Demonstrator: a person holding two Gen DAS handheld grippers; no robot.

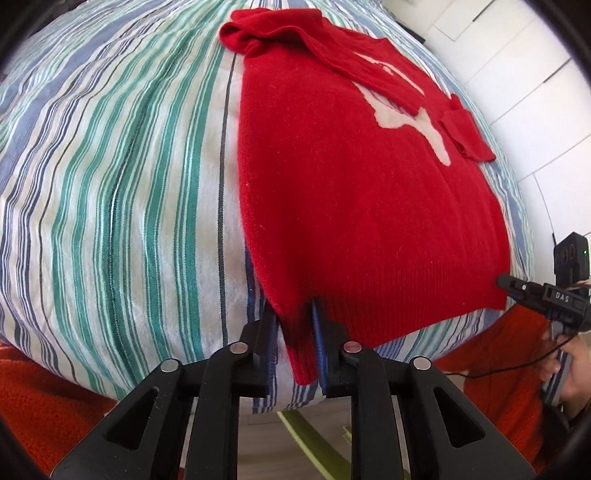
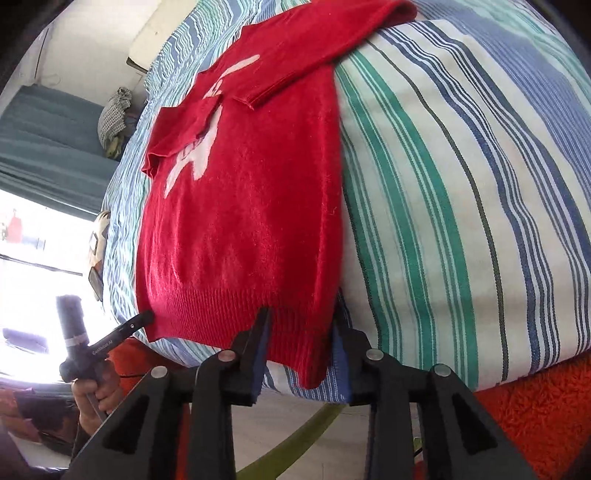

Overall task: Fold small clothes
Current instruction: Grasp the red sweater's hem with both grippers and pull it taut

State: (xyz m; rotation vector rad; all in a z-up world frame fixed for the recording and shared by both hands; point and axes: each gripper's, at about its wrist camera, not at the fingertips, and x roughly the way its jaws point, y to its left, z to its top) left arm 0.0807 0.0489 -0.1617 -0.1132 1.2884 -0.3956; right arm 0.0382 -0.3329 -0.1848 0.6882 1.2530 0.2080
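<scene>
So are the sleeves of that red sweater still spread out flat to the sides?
No, both sleeves of the red sweater are folded inward, lying across its chest over the white design.

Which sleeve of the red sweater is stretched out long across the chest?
The sleeve running diagonally from the bunched shoulder, cuff on the white design; the other sleeve is folded short at the edge.

Both wrist cameras look steeply down along their fingers, close over the red sweater's (image 1: 362,206) hem, sharing sweater and striped bedcover (image 2: 461,221).
</scene>
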